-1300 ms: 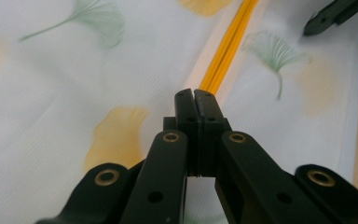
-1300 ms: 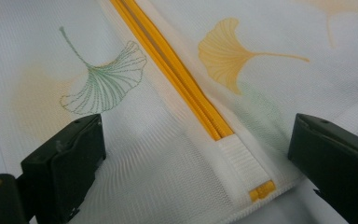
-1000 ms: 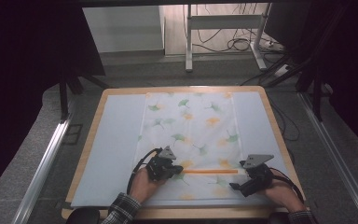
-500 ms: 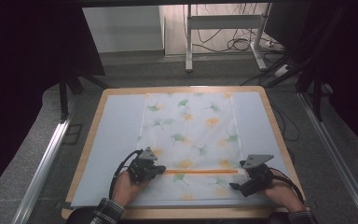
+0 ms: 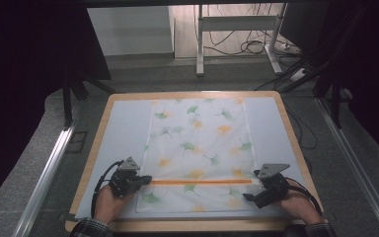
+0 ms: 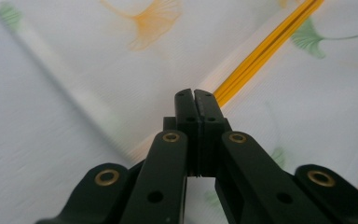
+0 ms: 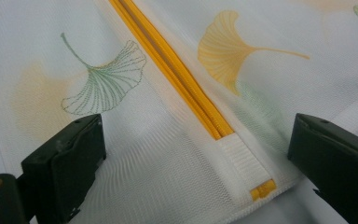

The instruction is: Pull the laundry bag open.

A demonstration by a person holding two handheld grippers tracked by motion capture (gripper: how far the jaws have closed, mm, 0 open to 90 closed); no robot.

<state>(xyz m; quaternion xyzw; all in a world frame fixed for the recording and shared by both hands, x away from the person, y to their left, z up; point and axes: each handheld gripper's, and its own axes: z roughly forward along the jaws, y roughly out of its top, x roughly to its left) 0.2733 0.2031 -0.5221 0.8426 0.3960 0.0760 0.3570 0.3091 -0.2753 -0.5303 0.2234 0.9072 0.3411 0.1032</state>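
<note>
Mesh laundry bag (image 5: 197,148) with ginkgo-leaf print lies flat on the bench (image 5: 123,128), its orange zipper (image 5: 200,182) running across the near end. Left gripper (image 5: 140,180): fingers pressed together at the zipper's left end; whether they pinch the pull, I cannot tell. Right gripper (image 5: 246,197): fingers wide, straddling the white end tab (image 7: 242,161). Judged light, limp, prone to bunching; best held by the tab and slider.

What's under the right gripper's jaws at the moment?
The right gripper straddles, jaws wide, the mesh bag at the end of its orange zipper and white end tab. The bag's inside is hidden; the zipper looks closed there.
</note>
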